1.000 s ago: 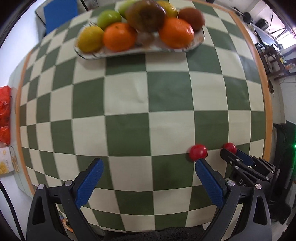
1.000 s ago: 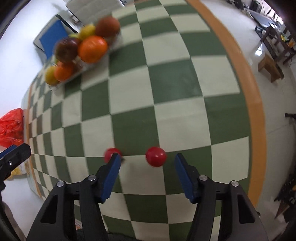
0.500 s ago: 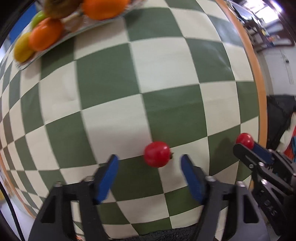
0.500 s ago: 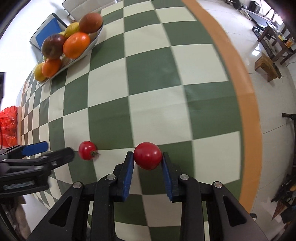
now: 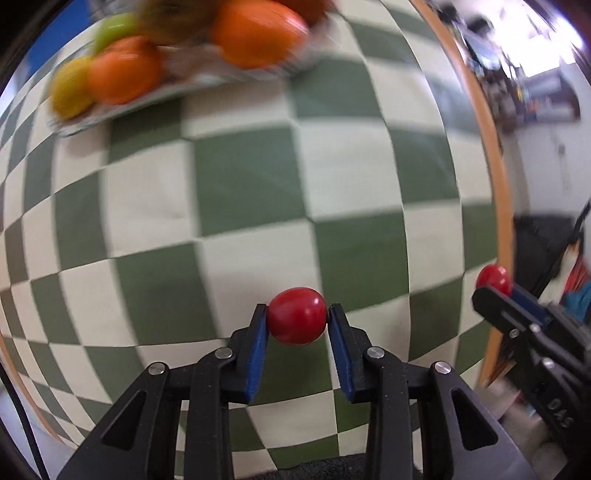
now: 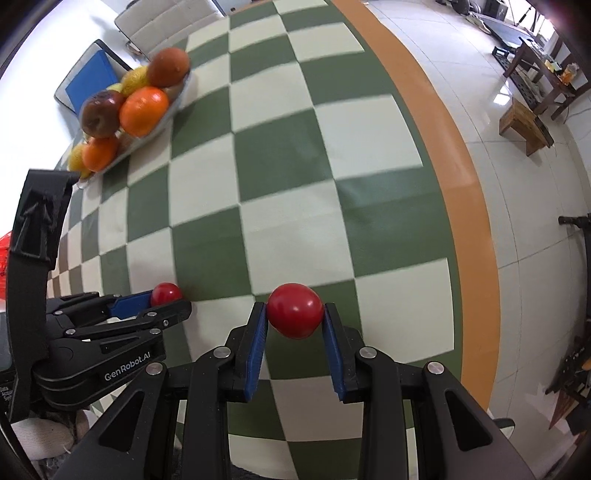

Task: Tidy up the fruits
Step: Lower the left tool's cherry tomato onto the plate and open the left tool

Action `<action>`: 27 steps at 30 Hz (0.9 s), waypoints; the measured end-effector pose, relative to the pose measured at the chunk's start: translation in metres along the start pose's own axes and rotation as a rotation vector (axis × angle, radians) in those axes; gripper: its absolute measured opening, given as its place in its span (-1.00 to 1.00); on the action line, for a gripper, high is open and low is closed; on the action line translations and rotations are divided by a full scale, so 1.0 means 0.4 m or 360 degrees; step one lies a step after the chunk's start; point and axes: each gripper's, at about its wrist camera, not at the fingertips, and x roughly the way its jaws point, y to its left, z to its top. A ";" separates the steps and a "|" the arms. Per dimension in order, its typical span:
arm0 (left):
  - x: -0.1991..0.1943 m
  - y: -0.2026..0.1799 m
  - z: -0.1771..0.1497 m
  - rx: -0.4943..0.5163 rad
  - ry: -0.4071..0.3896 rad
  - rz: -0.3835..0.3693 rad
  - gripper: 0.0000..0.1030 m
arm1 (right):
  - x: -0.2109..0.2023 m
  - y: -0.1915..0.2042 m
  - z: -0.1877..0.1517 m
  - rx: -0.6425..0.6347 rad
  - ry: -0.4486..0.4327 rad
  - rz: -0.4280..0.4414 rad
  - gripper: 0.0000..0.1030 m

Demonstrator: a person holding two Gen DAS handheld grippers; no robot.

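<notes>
- While both grippers point steeply down at the checkered tablecloth (image 6: 280,155), each one clamps a small red tomato.
- left gripper (image 5: 297,325): blue pads pressed on both sides of the left tomato (image 5: 297,320), fingers closed on it; same pair seen from the side in the right wrist view, left gripper (image 6: 166,301), left tomato (image 6: 166,293).
- right gripper (image 6: 294,314): pads closed tight on the right tomato (image 6: 294,310); in the left wrist view it sits at the right edge of the cloth, right gripper (image 5: 496,291), right tomato (image 5: 493,277).
- Both tomatoes are over the near part of the cloth, side by side, apart from each other; cannot tell whether either touches the cloth.
- Writing: "GenRobot.AI" in white on the left gripper's black body (image 6: 127,365); letters "DAS" readable on the right gripper's body (image 5: 557,408).
- fruit tray (image 6: 177,98) near the far left corner of the cloth, well apart from both tomatoes; piled with oranges (image 6: 143,110), a dark red apple (image 6: 101,112), a brownish fruit (image 6: 168,66), yellow fruit (image 6: 135,81); left wrist view shows it blurred, with a green one (image 5: 116,31).
- orange border (image 6: 458,206) runs along the cloth's right edge.
- blue-seated chair (image 6: 90,77) stands beyond the far left corner; wooden stool (image 6: 524,123) on the tiled floor, off to the right.
</notes>
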 end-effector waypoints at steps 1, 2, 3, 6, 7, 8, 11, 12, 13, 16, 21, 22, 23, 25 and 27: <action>-0.026 0.032 0.006 -0.0064 -0.0023 -0.0041 -0.42 | -0.012 0.013 0.009 -0.0016 -0.0017 0.0012 -0.36; -0.059 0.075 0.015 -0.0145 -0.0055 -0.0090 -0.42 | -0.022 0.025 0.017 -0.0032 -0.0029 0.0024 -0.36; -0.083 0.109 0.020 -0.0210 -0.0083 -0.0123 -0.42 | -0.034 0.049 0.031 -0.0059 -0.0047 0.0045 -0.36; -0.153 0.233 0.066 -0.0419 -0.0169 -0.0233 -0.42 | -0.049 0.113 0.068 -0.0125 -0.0088 0.0104 -0.37; -0.174 0.268 0.091 -0.0479 -0.0194 -0.0257 -0.42 | -0.049 0.142 0.086 -0.0147 -0.0107 0.0132 -0.37; -0.183 0.318 0.114 -0.0545 -0.0218 -0.0284 -0.42 | -0.045 0.171 0.104 -0.0164 -0.0119 0.0163 -0.37; -0.198 0.403 0.163 -0.0705 -0.0253 -0.0303 -0.42 | -0.022 0.264 0.167 -0.0189 -0.0155 0.0276 -0.37; -0.201 0.428 0.176 -0.0738 -0.0260 -0.0315 -0.42 | -0.004 0.300 0.187 -0.0195 -0.0162 0.0305 -0.37; -0.201 0.442 0.189 -0.0779 -0.0261 -0.0305 -0.42 | 0.012 0.336 0.215 -0.0198 -0.0173 0.0349 -0.37; -0.183 0.493 0.209 -0.0866 -0.0236 -0.0349 -0.42 | 0.054 0.422 0.277 -0.0232 -0.0198 0.0395 -0.37; -0.153 0.531 0.219 -0.0969 -0.0177 -0.0422 -0.42 | 0.127 0.484 0.344 -0.0226 -0.0185 0.0424 -0.37; -0.149 0.544 0.219 -0.0988 -0.0167 -0.0435 -0.42 | 0.139 0.493 0.353 -0.0221 -0.0176 0.0440 -0.37; -0.147 0.555 0.220 -0.1008 -0.0157 -0.0450 -0.42 | 0.150 0.503 0.358 -0.0221 -0.0175 0.0458 -0.37; -0.146 0.570 0.210 -0.1045 -0.0131 -0.0484 -0.42 | 0.166 0.527 0.363 -0.0239 -0.0168 0.0510 -0.37; -0.131 0.574 0.218 -0.1070 -0.0104 -0.0508 -0.42 | 0.178 0.556 0.357 -0.0276 -0.0161 0.0538 -0.37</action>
